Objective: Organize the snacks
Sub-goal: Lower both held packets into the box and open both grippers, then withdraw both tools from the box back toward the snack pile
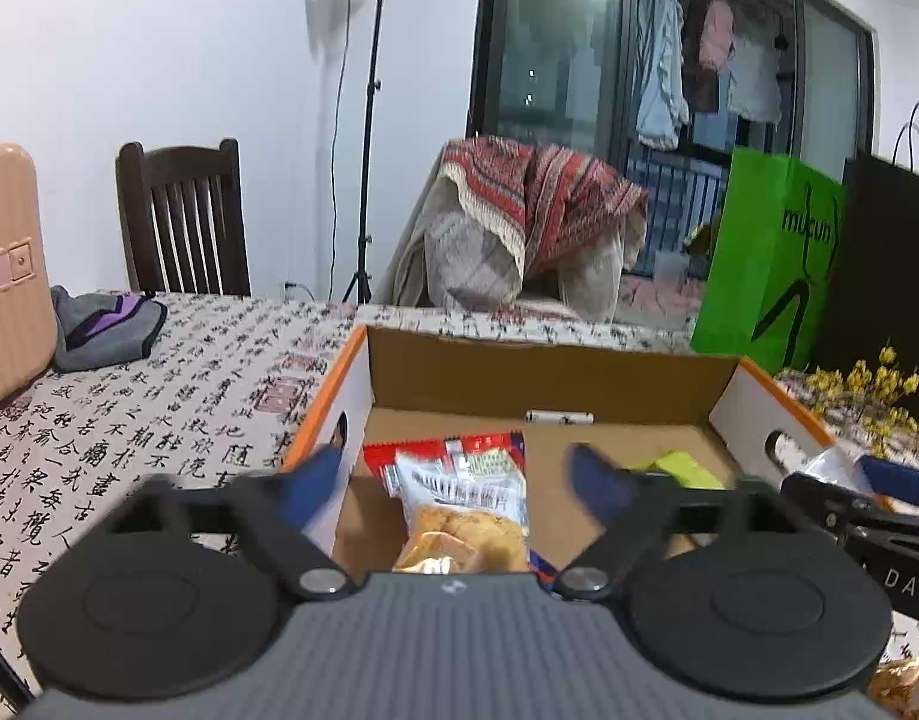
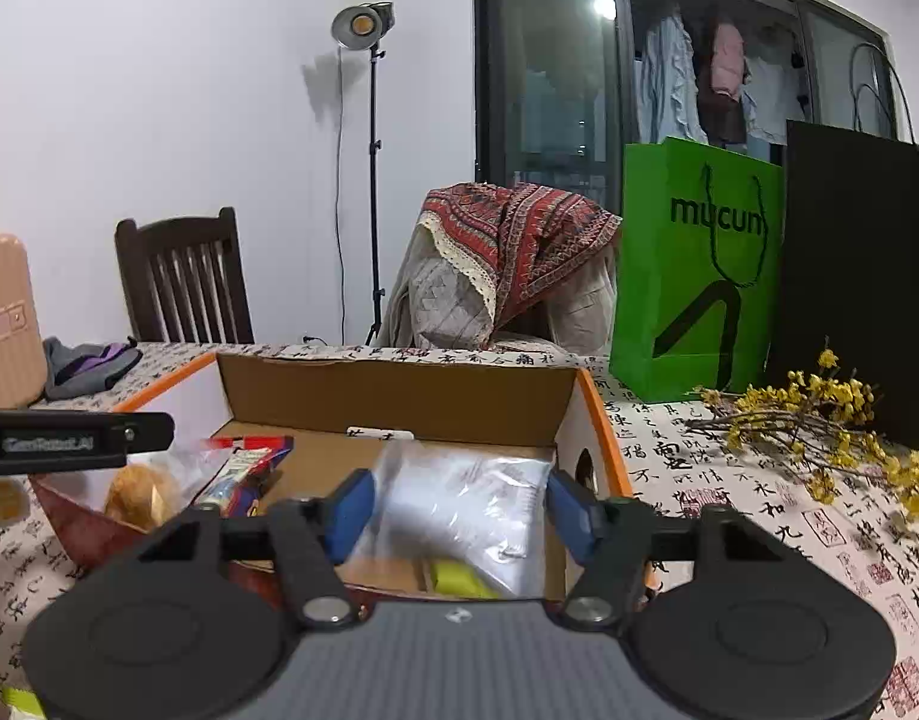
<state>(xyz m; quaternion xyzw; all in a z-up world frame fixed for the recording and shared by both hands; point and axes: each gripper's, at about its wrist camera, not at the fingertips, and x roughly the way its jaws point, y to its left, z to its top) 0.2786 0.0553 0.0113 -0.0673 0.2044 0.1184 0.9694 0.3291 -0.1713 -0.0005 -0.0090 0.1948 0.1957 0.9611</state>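
Observation:
An open cardboard box (image 1: 549, 372) with orange edges stands on the table. My left gripper (image 1: 459, 480) hangs open over its left half. A red-and-white snack packet (image 1: 465, 498) with golden pieces lies on the box floor between the wide-apart blue fingers (image 1: 315, 480), and neither finger touches it. A yellow-green packet (image 1: 681, 468) lies in the right half. My right gripper (image 2: 459, 510) is open over the right part of the box (image 2: 399, 396), with a clear plastic bag (image 2: 459, 498) between its pads and the yellow-green packet (image 2: 459, 579) under it.
A green paper bag (image 2: 693, 276) and a black bag (image 2: 855, 282) stand at the back right, with yellow flower sprigs (image 2: 819, 420) in front. A pink suitcase (image 1: 9, 276) and a grey cloth (image 1: 105, 330) sit at the left, chairs beyond the table.

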